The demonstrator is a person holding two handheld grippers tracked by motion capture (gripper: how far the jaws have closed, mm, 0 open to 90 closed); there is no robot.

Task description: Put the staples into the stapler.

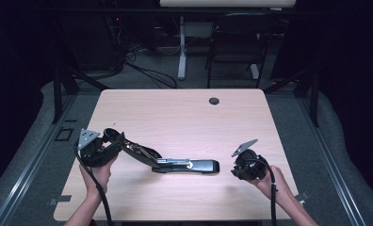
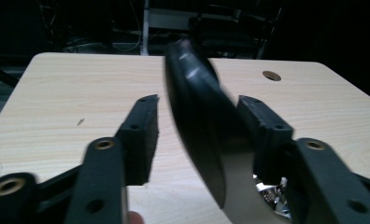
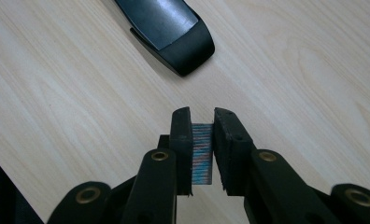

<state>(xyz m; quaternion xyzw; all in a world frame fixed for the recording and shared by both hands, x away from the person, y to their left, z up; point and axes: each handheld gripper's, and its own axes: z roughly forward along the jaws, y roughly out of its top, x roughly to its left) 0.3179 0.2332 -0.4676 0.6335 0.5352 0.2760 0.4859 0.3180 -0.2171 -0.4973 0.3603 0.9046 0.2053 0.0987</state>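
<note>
The stapler (image 1: 175, 162) lies open mid-counter (image 1: 184, 113), its lifted arm between the left gripper (image 1: 110, 141)'s parted fingers. The right gripper (image 3: 202, 140) pinches a staple strip (image 3: 202, 154), brittle and light; hold it by its sides.

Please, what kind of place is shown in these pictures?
Probably a lab or office set up for recording. A pale wooden table with a cable hole stands on grey floor between dark curtains, with cables and a black chair behind it. A stapler lies open on the table.
</note>
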